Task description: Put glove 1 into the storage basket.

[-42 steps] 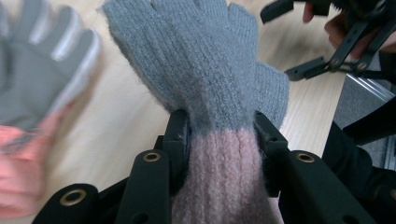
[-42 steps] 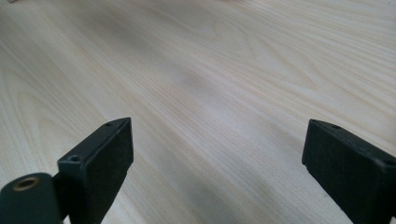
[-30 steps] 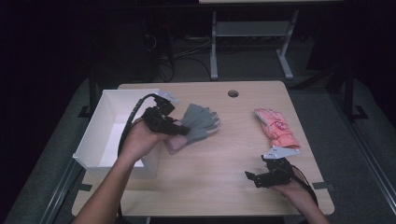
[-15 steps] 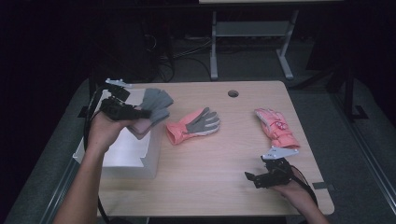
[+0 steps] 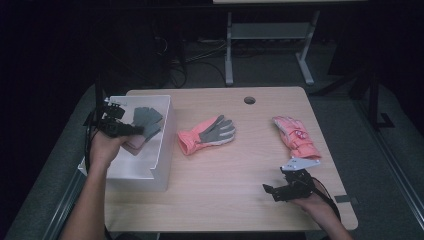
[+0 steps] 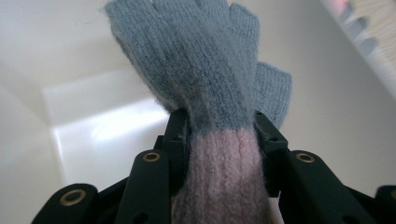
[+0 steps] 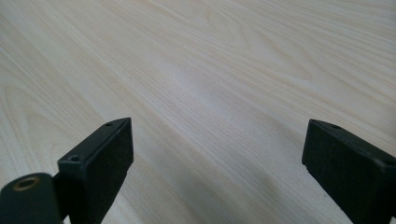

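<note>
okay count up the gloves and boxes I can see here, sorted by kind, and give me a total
Knit gloves, grey and pink: 1, the knit glove clamped in the left gripper over the box
Padded gloves, pink: 2, the palm-up glove and the right-hand glove
White boxes: 1, the box
Total: 4

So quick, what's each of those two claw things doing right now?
Left gripper: closed on the grey and pink knit glove, over the white bin.
Right gripper: open, holding nothing, above the table.
</note>
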A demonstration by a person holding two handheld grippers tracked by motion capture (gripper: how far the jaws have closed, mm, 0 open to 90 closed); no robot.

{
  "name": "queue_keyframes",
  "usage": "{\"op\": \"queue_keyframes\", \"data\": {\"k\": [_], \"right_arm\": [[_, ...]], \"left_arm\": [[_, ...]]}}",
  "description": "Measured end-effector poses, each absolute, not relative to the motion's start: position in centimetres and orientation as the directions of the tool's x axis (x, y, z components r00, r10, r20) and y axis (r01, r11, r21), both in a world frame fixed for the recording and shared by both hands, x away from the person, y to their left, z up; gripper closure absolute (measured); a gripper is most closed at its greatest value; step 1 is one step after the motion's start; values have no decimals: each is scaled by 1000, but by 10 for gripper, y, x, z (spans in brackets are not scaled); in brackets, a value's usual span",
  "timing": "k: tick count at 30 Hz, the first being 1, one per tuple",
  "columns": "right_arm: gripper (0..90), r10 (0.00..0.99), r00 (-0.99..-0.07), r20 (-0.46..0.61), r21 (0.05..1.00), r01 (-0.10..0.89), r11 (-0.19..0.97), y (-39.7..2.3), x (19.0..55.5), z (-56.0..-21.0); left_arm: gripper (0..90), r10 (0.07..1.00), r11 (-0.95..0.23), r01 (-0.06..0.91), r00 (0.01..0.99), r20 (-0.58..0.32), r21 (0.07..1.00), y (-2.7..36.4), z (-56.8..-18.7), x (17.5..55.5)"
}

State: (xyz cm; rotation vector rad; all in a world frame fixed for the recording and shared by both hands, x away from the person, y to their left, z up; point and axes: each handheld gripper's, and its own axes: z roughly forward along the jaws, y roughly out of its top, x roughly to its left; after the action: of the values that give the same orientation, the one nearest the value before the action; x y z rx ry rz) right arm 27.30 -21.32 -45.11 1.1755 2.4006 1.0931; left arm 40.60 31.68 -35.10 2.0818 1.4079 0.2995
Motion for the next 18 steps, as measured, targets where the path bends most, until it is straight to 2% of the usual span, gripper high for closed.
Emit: {"op": "queue_keyframes", "data": {"k": [8,13,18], "right_arm": [[86,761,-641,97,717,576,394,-213,273,-452],[86,758,-646,90,717,570,401,-214,273,-451],[86,758,-646,95,715,574,399,-213,273,-452]], "left_arm": [[633,928,-234,826,347,-134,513,337,-397,414],[622,934,-273,840,348,-80,470,331,-409,415],[579,940,-271,853,335,-70,446,331,-422,416]]}}
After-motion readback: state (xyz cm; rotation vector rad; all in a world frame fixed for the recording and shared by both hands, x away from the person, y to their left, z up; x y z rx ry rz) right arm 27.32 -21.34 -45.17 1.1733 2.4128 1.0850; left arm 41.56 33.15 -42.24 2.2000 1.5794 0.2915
